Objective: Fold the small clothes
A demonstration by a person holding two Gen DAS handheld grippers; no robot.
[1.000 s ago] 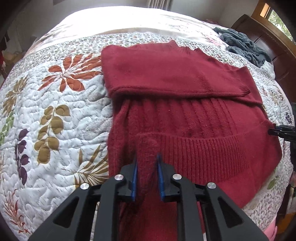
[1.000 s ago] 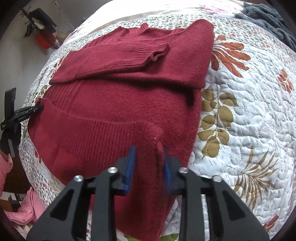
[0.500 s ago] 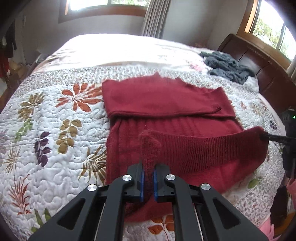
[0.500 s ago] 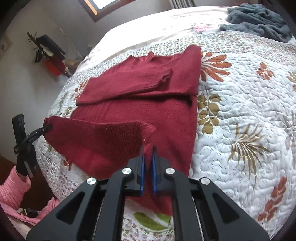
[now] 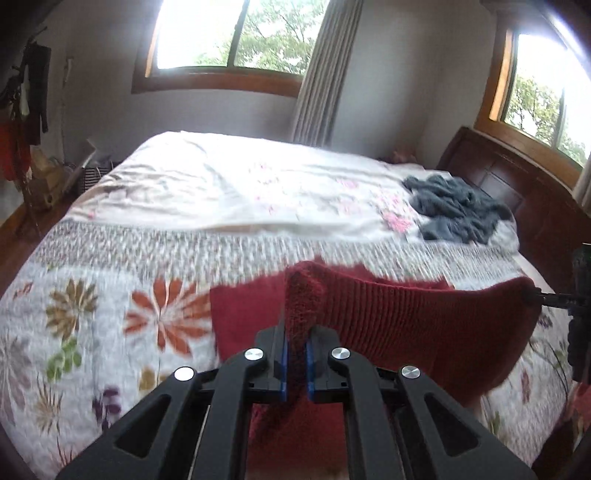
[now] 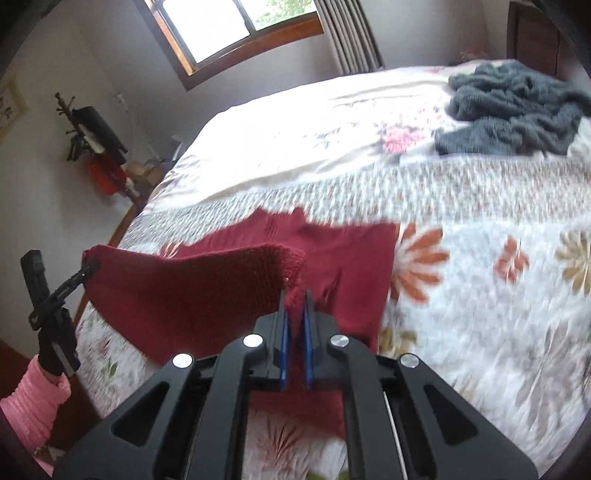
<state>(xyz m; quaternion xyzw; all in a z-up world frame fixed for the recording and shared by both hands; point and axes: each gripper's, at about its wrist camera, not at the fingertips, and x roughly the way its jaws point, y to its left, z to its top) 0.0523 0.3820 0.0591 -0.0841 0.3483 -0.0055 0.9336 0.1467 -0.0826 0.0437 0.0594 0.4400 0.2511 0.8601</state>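
Left wrist view: the left gripper [image 5: 295,363] is clamped on 1 corner of the ribbed hem of the red sweater [image 5: 424,325]; knit fills the gap between the blue pads. The hem is raised off the floral quilt [image 5: 110,314] and runs as a taut band to the right, where the right gripper [image 5: 554,295] holds the opposite corner at the frame edge. The long axis of the lifted hem therefore lies left to right, across the line of the fingers. The rest of the sweater lies ahead of and below the fingers, flat on the quilt, with its far end towards the white bedspread [image 5: 240,192]. A grey garment [image 5: 458,206] lies well apart, near the headboard [image 5: 498,177].

Right wrist view: the right gripper [image 6: 295,341] is closed on the other hem corner, fabric pinched between its pads. The hem stretches left to the left gripper [image 6: 75,277], held by a person's hand in a dark glove with a pink sleeve [image 6: 33,398]. The body of the red sweater [image 6: 351,258] lies forward of the fingers; the part that appears to be the collar points away towards the window [image 6: 229,26].

Judgement: both grippers sit equally near the hem, 1 per corner. The coming move turns on carrying the hem forward, along the finger direction, to fold it over the sweater's far part.
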